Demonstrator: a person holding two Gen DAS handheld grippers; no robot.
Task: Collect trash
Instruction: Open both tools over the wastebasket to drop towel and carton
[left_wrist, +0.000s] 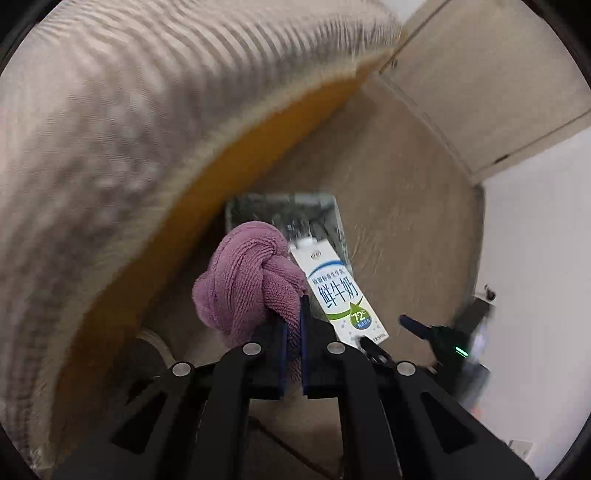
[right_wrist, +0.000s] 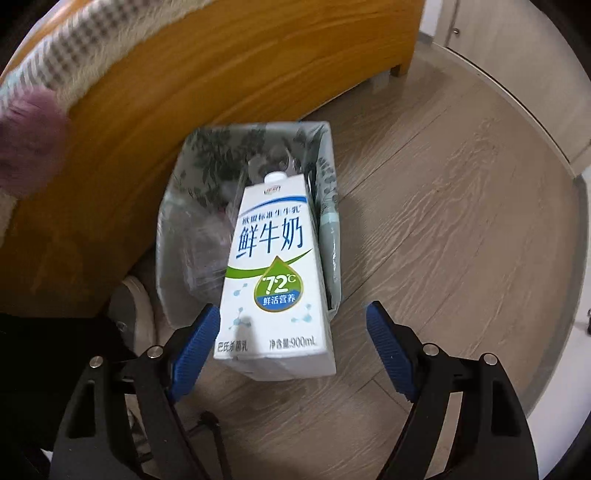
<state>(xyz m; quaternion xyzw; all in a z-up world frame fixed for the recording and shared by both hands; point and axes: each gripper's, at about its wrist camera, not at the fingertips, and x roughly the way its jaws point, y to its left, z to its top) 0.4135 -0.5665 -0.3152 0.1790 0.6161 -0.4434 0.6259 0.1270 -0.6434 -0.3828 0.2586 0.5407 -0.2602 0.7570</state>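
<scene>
White milk carton tips into the liner-lined bin; my spread right gripper should retreat straight, left gripper pinching the purple towel.

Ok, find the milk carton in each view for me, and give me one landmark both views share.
Left wrist: the milk carton sits right of centre, beside the purple cloth that the left fingers pinch.
Right wrist: the carton fills the centre, between the open right fingers, its top over the bin.
Shared landmark: the lined trash bin against the wooden bed frame.
</scene>
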